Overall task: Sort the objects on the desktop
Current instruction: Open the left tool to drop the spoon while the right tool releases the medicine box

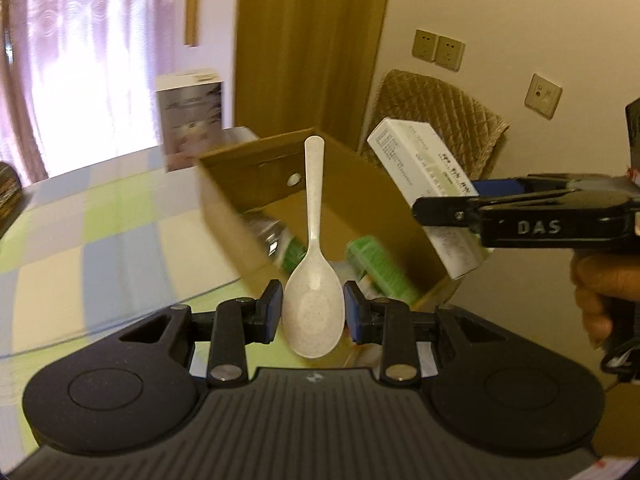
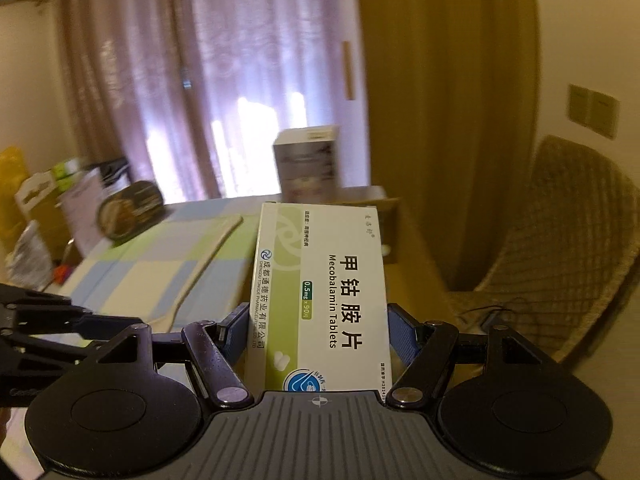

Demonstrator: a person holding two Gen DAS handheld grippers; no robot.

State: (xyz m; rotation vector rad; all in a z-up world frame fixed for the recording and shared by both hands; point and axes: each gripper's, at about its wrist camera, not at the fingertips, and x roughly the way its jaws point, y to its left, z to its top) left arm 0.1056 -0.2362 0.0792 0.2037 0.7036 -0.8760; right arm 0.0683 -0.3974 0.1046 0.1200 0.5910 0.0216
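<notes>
My left hand-held gripper [image 1: 313,312] is clamping the bowl of a speckled white spoon [image 1: 313,256], its blue pads [image 1: 275,307] pressing on either side, and the handle is pointing up and away from me. I am holding it in the air in front of an open cardboard box [image 1: 224,200] that is sitting on the counter [image 1: 100,232], whose cover is showing a pale check of green, blue and cream. Inside the box a bottle with a green label [image 1: 280,240] is lying against the left wall, and a green packet [image 1: 380,268] is lying beside it near the front; the rest of the box floor is showing bare cardboard. Motion blur is smearing these contents, so I cannot tell what else is lying between them.

My right hand-held gripper [image 2: 318,336] is gripping a white and green medicine carton [image 2: 320,292] printed "Mecobalamin Tablets", standing on end between the blue fingers. From the left wrist camera that carton [image 1: 424,176] is hanging over the right rim of the box, with my right hand [image 1: 604,296] showing at the edge.

Behind the box a tall white carton [image 1: 190,116] is standing upright on the counter. A padded chair [image 1: 436,108] is standing beyond the counter, against the wall.
</notes>
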